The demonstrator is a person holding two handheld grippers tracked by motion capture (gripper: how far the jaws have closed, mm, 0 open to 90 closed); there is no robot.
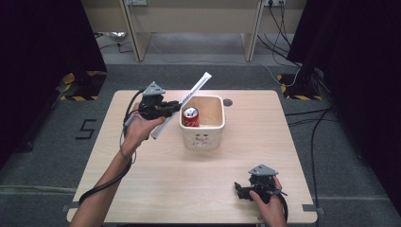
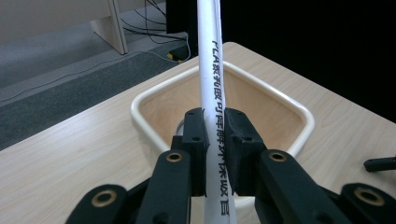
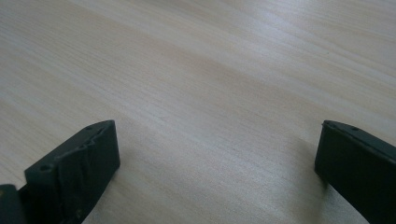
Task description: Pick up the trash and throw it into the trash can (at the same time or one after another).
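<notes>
A long white paper-wrapped straw (image 1: pixel 185 100) with black print slants from lower left to upper right over the left rim of a cream square bin (image 1: pixel 202 137). My left gripper (image 1: pixel 176 107) is shut on the straw near its middle, just left of the bin. In the left gripper view the straw (image 2: pixel 211 70) runs up between the two black pads (image 2: pixel 195 135), above the bin's rim (image 2: pixel 140 105). A red soda can (image 1: pixel 191 117) stands inside the bin at its left side. My right gripper (image 1: pixel 240 190) rests open near the table's front right edge, its jaws wide over bare wood (image 3: pixel 210 93).
The light wooden table (image 1: pixel 142 175) stands on grey floor. Desk legs and cables lie beyond the far edge. A small dark hole (image 1: pixel 228 101) marks the tabletop behind the bin.
</notes>
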